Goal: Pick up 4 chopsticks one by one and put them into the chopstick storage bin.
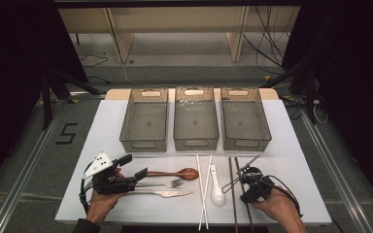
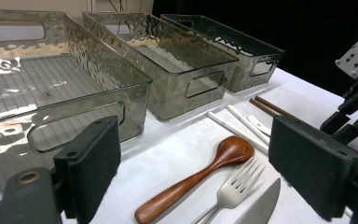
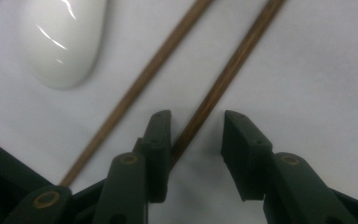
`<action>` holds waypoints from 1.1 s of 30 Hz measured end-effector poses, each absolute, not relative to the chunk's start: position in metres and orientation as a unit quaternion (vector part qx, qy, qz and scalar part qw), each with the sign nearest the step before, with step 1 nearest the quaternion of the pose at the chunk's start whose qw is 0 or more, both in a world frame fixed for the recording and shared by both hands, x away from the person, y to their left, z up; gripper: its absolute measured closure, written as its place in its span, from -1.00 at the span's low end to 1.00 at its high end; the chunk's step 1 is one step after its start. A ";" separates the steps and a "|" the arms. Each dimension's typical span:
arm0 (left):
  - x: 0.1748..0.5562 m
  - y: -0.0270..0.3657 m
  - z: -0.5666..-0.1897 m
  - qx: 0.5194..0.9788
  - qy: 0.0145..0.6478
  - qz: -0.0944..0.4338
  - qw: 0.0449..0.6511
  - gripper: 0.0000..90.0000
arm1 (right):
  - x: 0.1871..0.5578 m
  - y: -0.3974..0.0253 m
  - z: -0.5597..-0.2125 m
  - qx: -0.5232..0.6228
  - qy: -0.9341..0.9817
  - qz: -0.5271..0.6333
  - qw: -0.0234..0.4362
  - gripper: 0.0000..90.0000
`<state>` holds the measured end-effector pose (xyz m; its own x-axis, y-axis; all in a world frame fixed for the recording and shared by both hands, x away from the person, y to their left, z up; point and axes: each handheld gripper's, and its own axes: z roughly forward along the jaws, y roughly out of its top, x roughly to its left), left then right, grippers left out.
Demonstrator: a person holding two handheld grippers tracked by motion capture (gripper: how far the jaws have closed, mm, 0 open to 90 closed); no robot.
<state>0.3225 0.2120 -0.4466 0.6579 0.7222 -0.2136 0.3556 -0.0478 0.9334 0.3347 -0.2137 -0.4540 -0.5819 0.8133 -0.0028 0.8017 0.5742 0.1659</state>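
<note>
The right gripper (image 3: 193, 128) is straddling one brown chopstick (image 3: 228, 70) near the desk's (image 1: 291, 160) front right corner, jaws spread, the stick lying against one jaw rather than centred. On closing, that stick is likely to roll or pivot out, and the second brown chopstick (image 3: 140, 86) just beside could be knocked. The right hand (image 1: 279, 206) is tilting its gripper steeply down. The left gripper (image 2: 205, 168), also spread, is hovering low over the wooden spoon (image 2: 200, 175) and fork (image 2: 235, 189).
</note>
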 end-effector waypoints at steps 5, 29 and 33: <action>0.323 0.212 -0.447 0.705 0.382 0.160 0.575 -0.63 | 0.337 -0.217 -0.453 0.453 0.888 0.068 0.038 0.68; 0.323 0.213 -0.446 0.702 0.384 0.162 0.577 -0.63 | 0.339 -0.226 -0.429 0.446 0.886 0.115 0.051 0.91; 0.323 0.213 -0.446 0.702 0.385 0.163 0.577 -0.63 | 0.339 -0.221 -0.419 0.432 0.889 0.143 0.057 0.91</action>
<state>0.3229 0.2129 -0.4464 0.6511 0.7277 -0.2156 0.3524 -0.0383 0.9351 0.3395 -0.2211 -0.4191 -0.6200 0.7843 0.0232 0.7518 0.5854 0.3035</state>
